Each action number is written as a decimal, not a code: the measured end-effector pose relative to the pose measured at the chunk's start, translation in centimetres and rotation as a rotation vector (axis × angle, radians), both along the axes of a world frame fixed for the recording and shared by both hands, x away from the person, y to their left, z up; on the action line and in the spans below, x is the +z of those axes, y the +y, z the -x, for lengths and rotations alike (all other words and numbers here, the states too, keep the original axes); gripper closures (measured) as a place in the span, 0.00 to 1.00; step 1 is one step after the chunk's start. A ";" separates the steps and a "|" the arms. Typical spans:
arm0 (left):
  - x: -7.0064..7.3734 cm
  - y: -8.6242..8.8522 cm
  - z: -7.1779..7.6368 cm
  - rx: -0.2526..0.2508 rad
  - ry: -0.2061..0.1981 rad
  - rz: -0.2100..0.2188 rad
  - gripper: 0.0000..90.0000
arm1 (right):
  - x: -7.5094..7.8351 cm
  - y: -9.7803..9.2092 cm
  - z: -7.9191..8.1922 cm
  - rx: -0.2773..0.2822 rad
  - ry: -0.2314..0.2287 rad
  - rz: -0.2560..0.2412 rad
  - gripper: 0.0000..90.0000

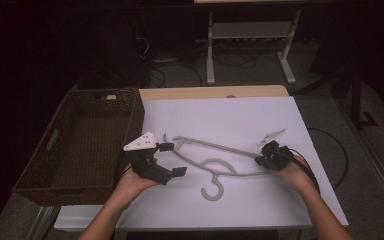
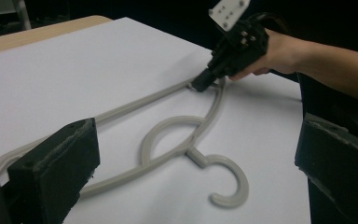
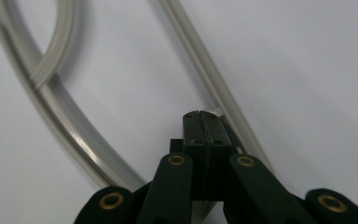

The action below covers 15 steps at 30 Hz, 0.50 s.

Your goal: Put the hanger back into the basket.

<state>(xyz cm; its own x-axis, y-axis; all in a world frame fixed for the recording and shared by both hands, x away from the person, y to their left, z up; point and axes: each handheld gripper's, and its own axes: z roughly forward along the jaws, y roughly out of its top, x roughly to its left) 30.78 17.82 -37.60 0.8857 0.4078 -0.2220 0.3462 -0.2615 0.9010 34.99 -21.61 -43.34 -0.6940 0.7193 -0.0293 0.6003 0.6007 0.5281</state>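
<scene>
Two grippers are working the stiff, light plastic hanger (image 1: 215, 165); right gripper (image 1: 264, 160) is pinching its corner; left gripper (image 1: 172, 159) is gaping near the other end.

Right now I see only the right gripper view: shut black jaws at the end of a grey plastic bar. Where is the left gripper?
Observer: The left gripper is open near the opposite end of the grey plastic clothes hanger, not closed on it.
Operator: Which way does the hanger's hook point?
Observer: The hook lies flat on the white table top, on the hanger's near side, toward the person.
Operator: Is there any container nearby?
Observer: A brown woven rectangular basket sits at the table's left edge, beside the left gripper.
</scene>
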 end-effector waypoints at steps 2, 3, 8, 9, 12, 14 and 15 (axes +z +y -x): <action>0.0 0.0 0.0 -0.001 -0.001 -0.003 0.00 | 0.0 -0.2 -0.9 -0.025 -0.010 -0.004 0.99; 0.0 0.0 0.0 -0.001 -0.001 -0.003 0.00 | 0.0 -0.3 -1.2 -0.047 -0.009 -0.016 0.99; 0.0 0.1 0.0 -0.001 0.000 -0.001 0.00 | -0.1 -0.9 -2.7 -0.089 -0.026 -0.023 0.99; 0.0 0.1 0.0 0.000 -0.002 -0.001 0.00 | -0.1 -1.0 -2.8 -0.096 -0.026 -0.028 0.99; 0.1 0.1 0.1 0.002 0.001 0.005 0.00 | 0.2 -1.0 -2.5 -0.104 -0.049 -0.044 0.99; 0.1 0.2 0.0 0.002 -0.002 0.002 0.00 | 0.6 -0.5 -2.1 -0.094 -0.062 -0.075 0.99; 0.1 0.2 0.0 0.003 -0.002 0.002 0.00 | 0.9 -0.1 -2.0 -0.076 -0.066 -0.087 0.99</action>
<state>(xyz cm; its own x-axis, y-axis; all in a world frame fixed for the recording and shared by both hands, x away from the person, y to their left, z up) 30.76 18.00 -37.53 0.8850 0.4101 -0.2205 0.3448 -0.2589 0.9023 36.94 -21.68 -42.40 -0.6357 0.7719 -0.0081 0.6047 0.5045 0.6164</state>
